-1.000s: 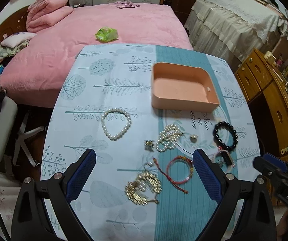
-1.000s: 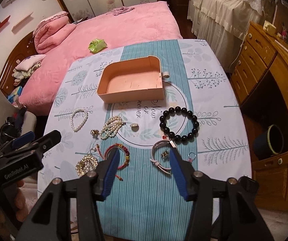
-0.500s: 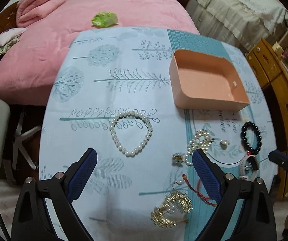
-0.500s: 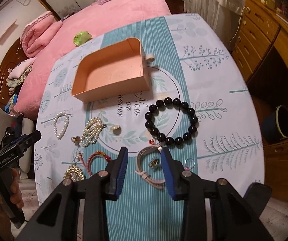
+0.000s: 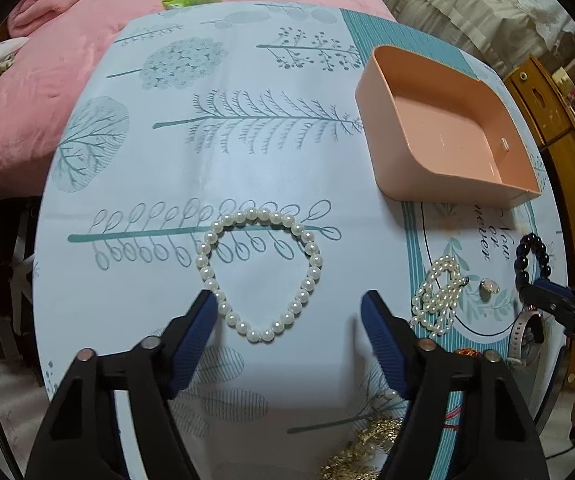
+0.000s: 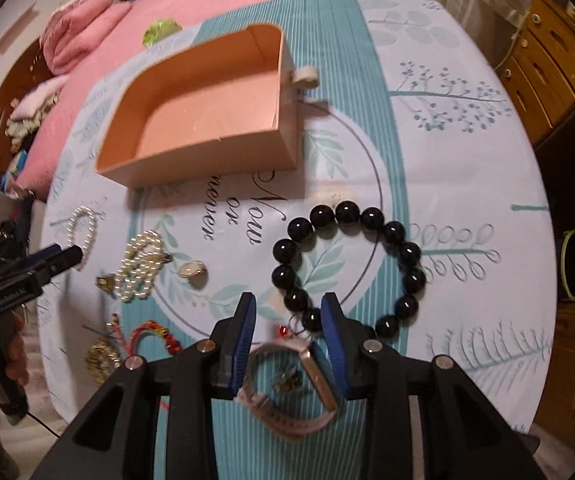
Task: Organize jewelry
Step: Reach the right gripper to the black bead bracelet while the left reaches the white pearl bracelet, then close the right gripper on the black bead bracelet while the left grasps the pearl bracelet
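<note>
1. The pink tray (image 5: 439, 136) stood on the desk (image 5: 207, 160), on its patterned cloth, and nothing lay inside it; its floor was bare in both views. A small white pull tab (image 6: 305, 77) stuck out from one of its short walls.
2. All the jewelry lay on the cloth outside the tray, on the side nearer the cameras.
3. The left gripper (image 5: 289, 314) was released, its jaws wide apart just above the cloth. The white pearl bracelet (image 5: 259, 274) lay flat between and just ahead of them; the left blue pad (image 5: 197, 336) was just beside the lower left part of the loop, and I cannot tell whether it touched.
4. The right gripper (image 6: 287, 312) was also unclenched, with a narrower gap and nothing held. The near beads of the black bead bracelet (image 6: 347, 268) lay between its tips. Under the jaws lay a pale pink watch (image 6: 287, 392), with a small gold piece (image 6: 287, 380) inside its strap loop.
5. A bunched pearl strand (image 6: 141, 266) lay to the left of the black bracelet, with a small round pearl stud (image 6: 192, 269) between them.
6. Nearer the desk edge lay a red woven bracelet (image 6: 153, 334) and a gold chain piece (image 6: 101, 356).
7. Behind the desk was a bed with a pink blanket (image 5: 67, 60).
</note>
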`<action>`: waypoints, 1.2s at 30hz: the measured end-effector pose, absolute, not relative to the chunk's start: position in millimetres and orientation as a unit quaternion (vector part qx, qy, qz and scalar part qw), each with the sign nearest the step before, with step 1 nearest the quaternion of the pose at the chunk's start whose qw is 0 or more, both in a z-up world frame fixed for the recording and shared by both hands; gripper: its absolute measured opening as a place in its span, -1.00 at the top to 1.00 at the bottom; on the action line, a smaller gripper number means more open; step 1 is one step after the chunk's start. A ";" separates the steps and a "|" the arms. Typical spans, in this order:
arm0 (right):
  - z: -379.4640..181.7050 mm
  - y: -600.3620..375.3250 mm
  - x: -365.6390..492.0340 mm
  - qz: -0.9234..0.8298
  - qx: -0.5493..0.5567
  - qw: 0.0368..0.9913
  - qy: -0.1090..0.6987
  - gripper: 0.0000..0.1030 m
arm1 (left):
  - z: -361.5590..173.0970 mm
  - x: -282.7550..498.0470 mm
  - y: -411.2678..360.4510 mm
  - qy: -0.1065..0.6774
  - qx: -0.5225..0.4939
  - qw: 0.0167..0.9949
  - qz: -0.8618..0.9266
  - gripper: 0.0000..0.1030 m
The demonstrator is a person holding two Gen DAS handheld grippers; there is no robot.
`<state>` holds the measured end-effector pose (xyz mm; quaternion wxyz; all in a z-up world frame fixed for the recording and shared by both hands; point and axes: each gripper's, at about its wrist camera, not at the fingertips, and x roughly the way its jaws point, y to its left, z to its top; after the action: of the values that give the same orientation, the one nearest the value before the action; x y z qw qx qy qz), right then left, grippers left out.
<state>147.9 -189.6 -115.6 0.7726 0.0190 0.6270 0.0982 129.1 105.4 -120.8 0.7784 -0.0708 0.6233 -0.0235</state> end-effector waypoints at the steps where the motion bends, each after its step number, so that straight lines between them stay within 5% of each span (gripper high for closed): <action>1: -118.5 -189.1 149.7 0.098 0.017 0.772 0.628 0.34 | -122.5 129.6 105.4 0.625 -0.070 0.777 -0.025 -0.30; 5: -121.7 -182.2 153.5 0.101 -0.004 0.777 0.621 0.37 | -125.3 135.1 100.4 0.626 -0.037 0.778 -0.028 -0.21; 9: -121.1 -174.8 155.7 0.097 -0.042 0.783 0.613 0.64 | -125.6 140.0 89.2 0.628 0.011 0.778 -0.034 0.07; 12: -120.0 -172.0 156.4 0.099 -0.050 0.783 0.612 0.64 | -123.8 144.6 85.2 0.634 0.024 0.772 -0.048 0.26; 30: -120.6 -176.0 151.9 0.119 -0.049 0.792 0.596 0.65 | -124.5 154.2 53.1 0.637 0.105 0.759 -0.090 0.27; 33: -120.4 -176.9 151.2 0.122 -0.051 0.793 0.595 0.65 | -123.4 160.2 48.3 0.639 0.100 0.757 -0.091 0.45; 36: -120.1 -177.5 151.3 0.123 -0.051 0.792 0.596 0.66 | -125.2 171.9 40.0 0.654 0.098 0.743 -0.109 0.88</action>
<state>151.3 -177.5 -120.1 0.7920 -0.0511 0.5959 0.1225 171.9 40.0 -125.2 0.7425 0.0979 0.6535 -0.1094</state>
